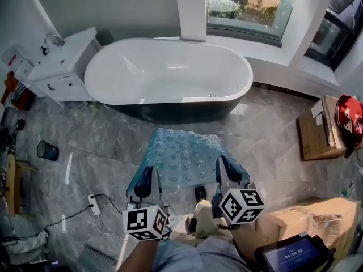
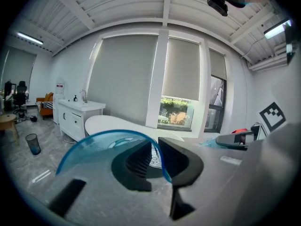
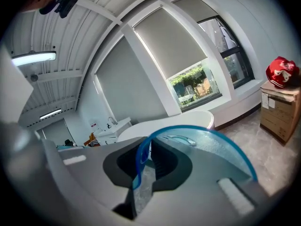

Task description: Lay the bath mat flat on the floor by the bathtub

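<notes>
A translucent blue bath mat (image 1: pixel 184 157) with raised bumps hangs in the air in front of the white bathtub (image 1: pixel 168 72), held by its near edge. My left gripper (image 1: pixel 148 180) is shut on the mat's near left corner, where the blue edge (image 2: pixel 157 157) curls between the jaws. My right gripper (image 1: pixel 225 173) is shut on the near right corner, and the mat's blue rim (image 3: pixel 139 161) is pinched between its jaws. The mat's far edge droops toward the grey marble floor (image 1: pixel 113 146) just short of the tub.
A white vanity with a tap (image 1: pixel 63 61) stands left of the tub. A small dark bin (image 1: pixel 47 150) and a power strip with cable (image 1: pixel 93 204) lie on the floor at left. Cardboard boxes (image 1: pixel 317 128) stand at right, one bearing a red helmet (image 1: pixel 348 114).
</notes>
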Available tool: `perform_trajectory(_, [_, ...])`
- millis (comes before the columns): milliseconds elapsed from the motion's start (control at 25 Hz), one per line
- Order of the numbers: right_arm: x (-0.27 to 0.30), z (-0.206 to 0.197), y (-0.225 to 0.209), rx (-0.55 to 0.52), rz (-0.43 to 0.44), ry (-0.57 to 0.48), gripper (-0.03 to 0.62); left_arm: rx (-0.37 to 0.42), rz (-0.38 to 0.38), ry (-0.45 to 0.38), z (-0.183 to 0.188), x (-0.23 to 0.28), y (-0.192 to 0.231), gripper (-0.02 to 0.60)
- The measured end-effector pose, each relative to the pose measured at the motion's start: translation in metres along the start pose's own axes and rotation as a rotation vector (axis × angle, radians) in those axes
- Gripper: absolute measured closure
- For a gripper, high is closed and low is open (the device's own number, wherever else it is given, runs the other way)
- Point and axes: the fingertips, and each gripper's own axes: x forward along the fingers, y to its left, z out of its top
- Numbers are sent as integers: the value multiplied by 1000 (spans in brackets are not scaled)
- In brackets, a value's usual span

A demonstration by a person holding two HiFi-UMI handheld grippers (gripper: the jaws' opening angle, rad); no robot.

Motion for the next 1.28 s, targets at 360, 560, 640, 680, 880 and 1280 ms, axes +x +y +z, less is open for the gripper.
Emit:
perform_trajectory(360, [94, -1, -40, 70, -2, 82, 563, -33, 30, 105, -14, 90, 22, 526])
perform_trajectory(560, [126, 8, -39, 59, 10, 102, 562, -58, 54, 103, -5, 113, 36, 523])
perform_trajectory(640, [136, 10, -35, 53, 10, 100, 562, -65, 54, 103, -2, 119, 44, 522])
perform_trajectory(680, [140, 9, -33, 51, 9, 100, 562, -68, 53, 104, -2, 122, 49, 522])
perform_trajectory(880, [161, -4, -20, 31, -10, 112, 562, -96, 42, 117, -12, 134, 79, 520])
perform_trajectory(1280, [222, -71, 2, 98, -163, 118, 560, -136, -61, 187, -55, 179, 168, 518])
